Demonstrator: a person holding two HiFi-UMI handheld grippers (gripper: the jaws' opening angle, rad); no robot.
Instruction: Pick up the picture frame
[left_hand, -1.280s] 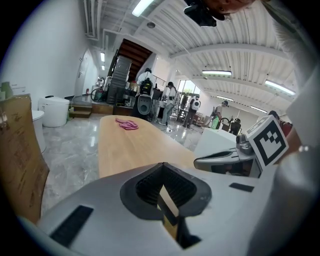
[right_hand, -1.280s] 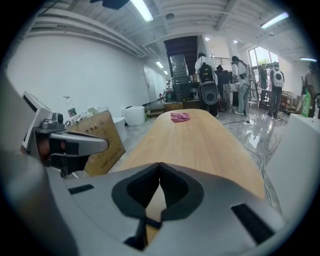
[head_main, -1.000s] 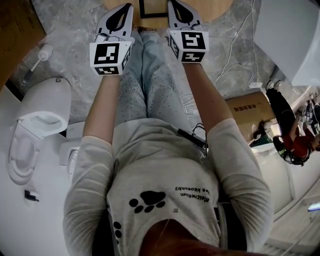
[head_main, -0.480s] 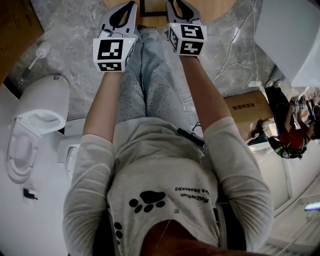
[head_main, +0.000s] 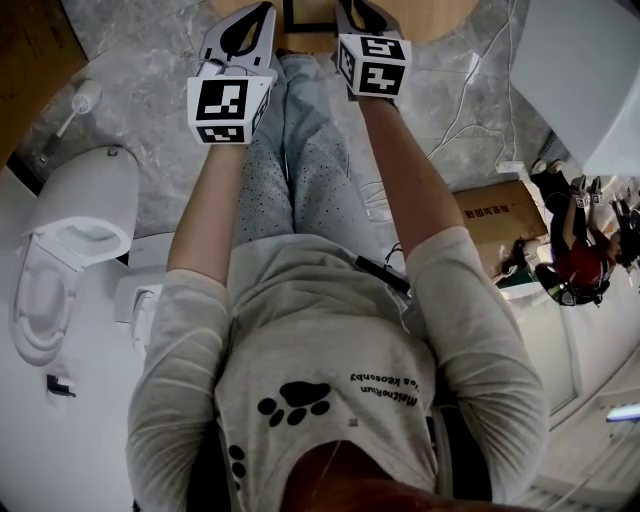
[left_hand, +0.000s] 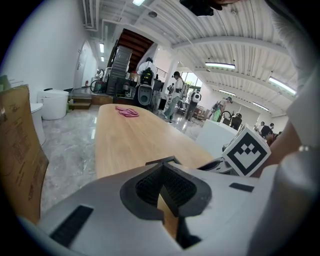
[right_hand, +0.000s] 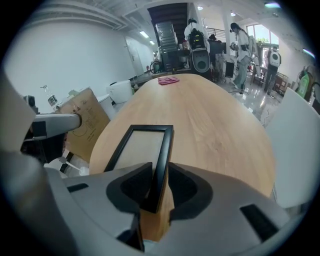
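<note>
Black picture frame (right_hand: 141, 146) lies on the wooden table (right_hand: 220, 130); my right gripper (right_hand: 159, 187) jaws are opening, straddling its right edge. My left gripper (left_hand: 162, 187) is clenched, empty.

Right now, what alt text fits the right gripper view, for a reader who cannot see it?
The right gripper is opening its jaws around the right rail of a black picture frame that lies on a long wooden table. A pink cloth lies at the table's far end.

Black rectangular picture frame (right_hand: 162, 160), pale beige inside; light-brown wood-grain oval table (right_hand: 220, 135); grey-veined marble floor (head_main: 150, 60); pink crumpled cloth (right_hand: 168, 80).
</note>
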